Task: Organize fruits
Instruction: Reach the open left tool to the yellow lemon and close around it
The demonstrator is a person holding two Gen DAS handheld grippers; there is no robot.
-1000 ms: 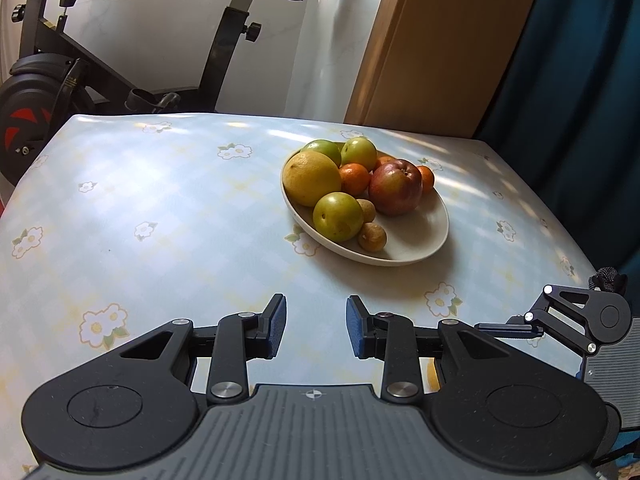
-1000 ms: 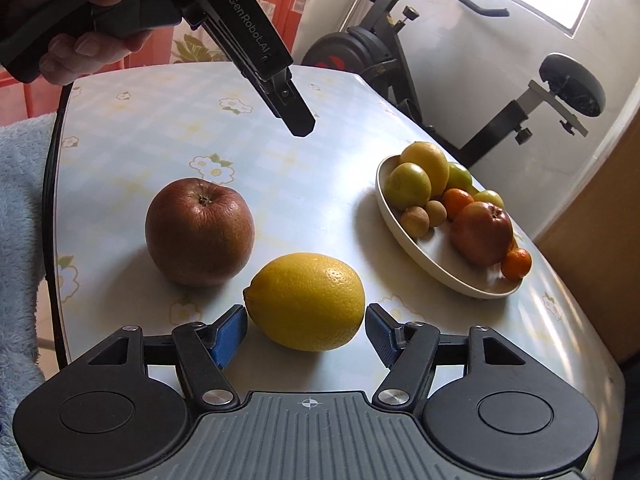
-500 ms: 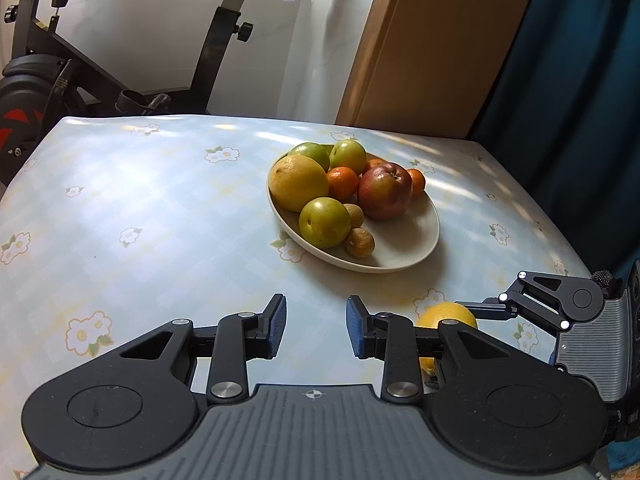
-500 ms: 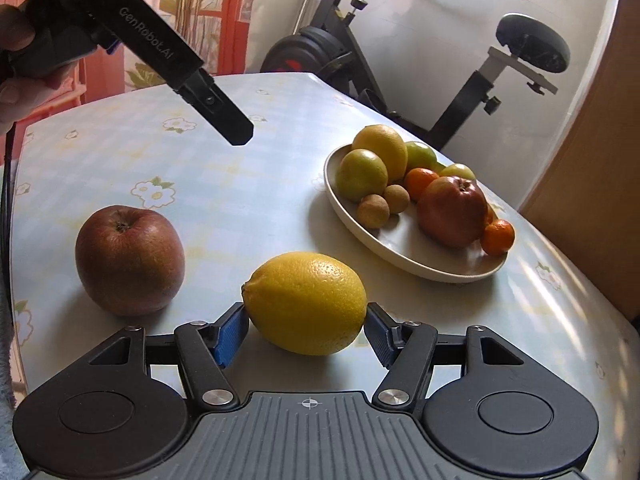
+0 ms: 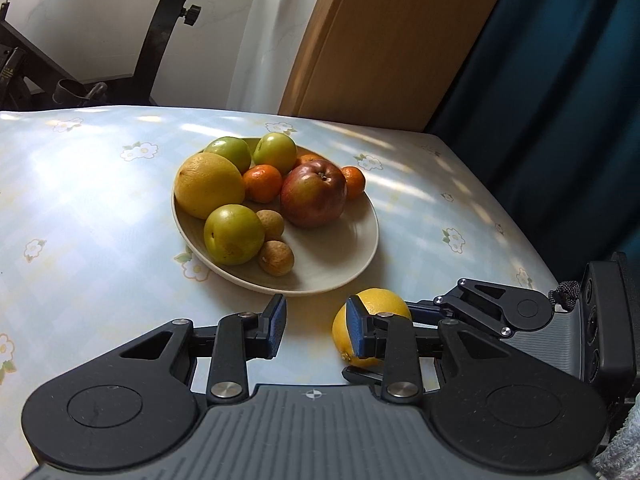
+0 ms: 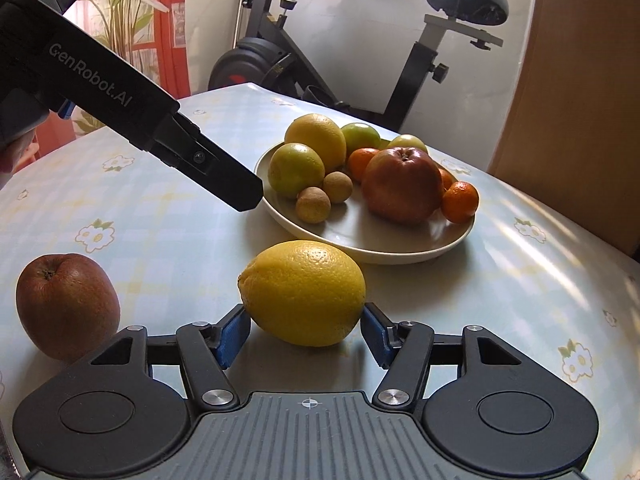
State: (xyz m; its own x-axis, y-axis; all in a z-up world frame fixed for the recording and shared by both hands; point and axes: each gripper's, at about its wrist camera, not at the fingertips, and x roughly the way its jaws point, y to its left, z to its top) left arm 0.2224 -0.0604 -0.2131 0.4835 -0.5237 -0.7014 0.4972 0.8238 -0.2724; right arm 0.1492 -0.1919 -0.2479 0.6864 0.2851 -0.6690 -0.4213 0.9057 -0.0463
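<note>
My right gripper (image 6: 305, 330) is shut on a yellow lemon (image 6: 304, 292) and holds it just in front of the beige fruit plate (image 6: 400, 246). The lemon (image 5: 378, 304) and the right gripper (image 5: 492, 312) also show in the left wrist view, near the plate's rim (image 5: 320, 286). The plate holds a red apple (image 6: 402, 186), green fruits, small oranges, a large yellow citrus and two brown longans. A second red apple (image 6: 66, 306) sits on the table at the left. My left gripper (image 5: 312, 326) is open and empty, hovering above the table before the plate; it also shows in the right wrist view (image 6: 224, 176).
The table has a pale flowered cloth (image 5: 80, 208). An exercise bike (image 6: 360, 72) stands behind it by a white wall. A wooden door (image 5: 380, 40) and a dark blue curtain (image 5: 560, 80) are at the right. The table's right edge (image 5: 532, 248) is close to the plate.
My right gripper has carried the lemon toward the plate, leaving the loose red apple behind at the left. My left gripper has moved closer to the plate, staying open.
</note>
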